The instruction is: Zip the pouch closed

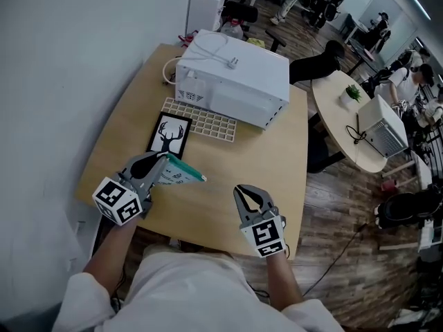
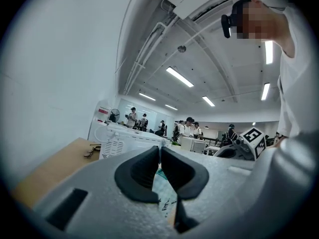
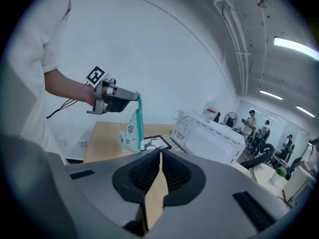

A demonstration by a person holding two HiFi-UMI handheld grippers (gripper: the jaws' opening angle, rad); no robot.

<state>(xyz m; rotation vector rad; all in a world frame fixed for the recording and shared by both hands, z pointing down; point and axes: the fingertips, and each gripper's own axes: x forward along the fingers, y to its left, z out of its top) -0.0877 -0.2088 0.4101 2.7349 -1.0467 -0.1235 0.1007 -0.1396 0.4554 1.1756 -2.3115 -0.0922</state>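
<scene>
**Head view.** My left tool (image 1: 163, 160) is over the front-left part of the counter (image 1: 235, 164), pinching the pouch (image 1: 181, 175) by one end. The pouch juts to the right from the tool, teal edge along the top. Just behind it lies a framed deer picture (image 1: 169, 135), then a keyboard (image 1: 204, 120), then a white microwave (image 1: 235, 81) filling the back of the counter. The wall (image 1: 62, 81) runs close along the left edge. My right tool (image 1: 249, 196) is over the near edge, well apart from the pouch. Bare counter lies between the two tools and out to the right edge.

**Left gripper view.** The jaws are pressed together at the tips on the pouch (image 2: 164, 193), and its printed face shows in the gap below them. The microwave (image 2: 127, 141) stands beyond. A strip of counter (image 2: 55, 168) runs along the wall on the left.

**Right gripper view.** The jaws of the right tool (image 3: 160, 156) meet at the tips with nothing between them, and only counter shows through the wedge below. Ahead, the left tool (image 3: 134, 96) holds the pouch (image 3: 130, 129) up off the counter (image 3: 107, 138). The teal zip edge (image 3: 140, 116) hangs nearly upright on the side facing me. There is clear air around the pouch. The deer picture (image 3: 158, 143) lies below it, and the microwave (image 3: 209, 138) is to the right.
</scene>
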